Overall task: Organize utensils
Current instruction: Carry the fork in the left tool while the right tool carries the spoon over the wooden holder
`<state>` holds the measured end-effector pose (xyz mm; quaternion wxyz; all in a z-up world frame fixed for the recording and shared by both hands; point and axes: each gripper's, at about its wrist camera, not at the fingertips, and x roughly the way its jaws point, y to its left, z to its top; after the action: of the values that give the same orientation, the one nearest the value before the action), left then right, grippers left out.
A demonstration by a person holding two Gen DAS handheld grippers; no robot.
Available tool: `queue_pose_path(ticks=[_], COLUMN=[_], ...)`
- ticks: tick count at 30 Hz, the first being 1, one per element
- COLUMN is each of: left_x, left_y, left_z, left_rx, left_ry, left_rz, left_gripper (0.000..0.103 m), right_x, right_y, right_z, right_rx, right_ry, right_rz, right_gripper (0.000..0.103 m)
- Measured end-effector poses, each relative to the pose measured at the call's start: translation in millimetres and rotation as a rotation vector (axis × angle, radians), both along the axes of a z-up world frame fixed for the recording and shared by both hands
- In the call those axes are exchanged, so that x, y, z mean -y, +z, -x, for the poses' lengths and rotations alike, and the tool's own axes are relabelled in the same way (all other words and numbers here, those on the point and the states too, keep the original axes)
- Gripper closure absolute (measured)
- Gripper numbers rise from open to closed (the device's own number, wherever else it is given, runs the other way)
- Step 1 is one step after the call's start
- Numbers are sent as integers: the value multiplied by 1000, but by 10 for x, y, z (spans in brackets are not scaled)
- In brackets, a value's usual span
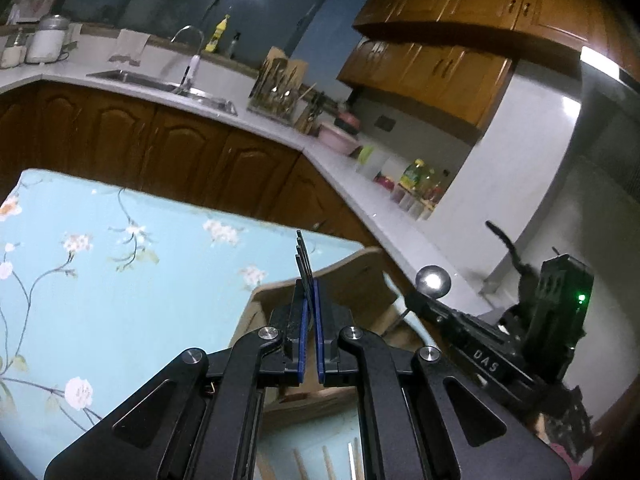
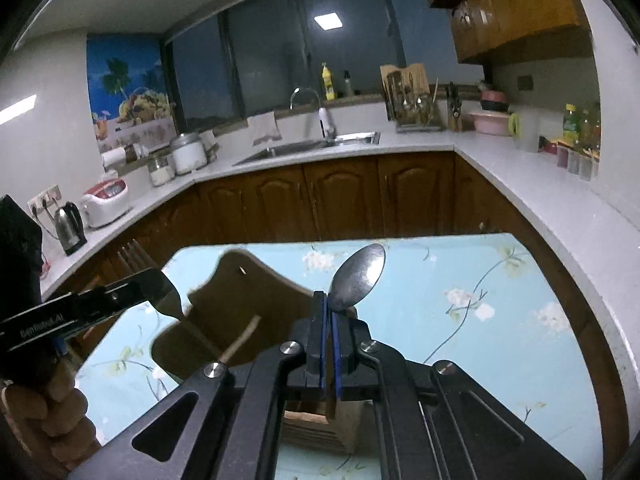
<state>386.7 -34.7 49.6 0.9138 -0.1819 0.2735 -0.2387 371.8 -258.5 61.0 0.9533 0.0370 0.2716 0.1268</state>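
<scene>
My left gripper [image 1: 309, 292] is shut on a dark metal fork [image 1: 304, 260], its tines pointing up and away above the floral table [image 1: 120, 248]. My right gripper [image 2: 330, 308] is shut on a steel spoon [image 2: 360, 276], its bowl sticking up past the blue pads. Both are held above a wooden utensil holder [image 2: 240, 280], which also shows in the left wrist view [image 1: 352, 276] behind my fingers. A chopstick [image 2: 240, 342] leans in the holder. The right gripper with the spoon bowl [image 1: 433, 280] shows at right in the left wrist view; the left gripper and fork tines [image 2: 132, 252] show at left in the right wrist view.
The table has a light-blue flowered cloth [image 2: 480, 300]. Behind it runs a white kitchen counter [image 2: 400, 144] with brown cabinets, a sink [image 2: 308, 148], a kettle [image 2: 70, 226], a rice cooker [image 2: 106, 198] and bottles [image 2: 576, 120]. Wooden sticks [image 1: 328, 464] lie below my left gripper.
</scene>
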Motion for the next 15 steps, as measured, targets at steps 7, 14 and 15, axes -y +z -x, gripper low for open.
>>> queue_pose_path(ticks=[7, 14, 15], left_x=[-36, -26, -28], left_y=[-104, -72, -61], left_z=[-60, -77, -84], left_rx=[-33, -46, -49], left_ry=[29, 35, 35], left_rz=[-9, -14, -12], left_gripper=[99, 99, 97], right_x=[92, 172, 185], right_y=[-53, -24, -24], right_z=[-77, -124, -136], right_rx=[-29, -50, -54], right_ry=[3, 11, 12], right_rz=[-20, -57, -64], right_gripper=[101, 96, 95])
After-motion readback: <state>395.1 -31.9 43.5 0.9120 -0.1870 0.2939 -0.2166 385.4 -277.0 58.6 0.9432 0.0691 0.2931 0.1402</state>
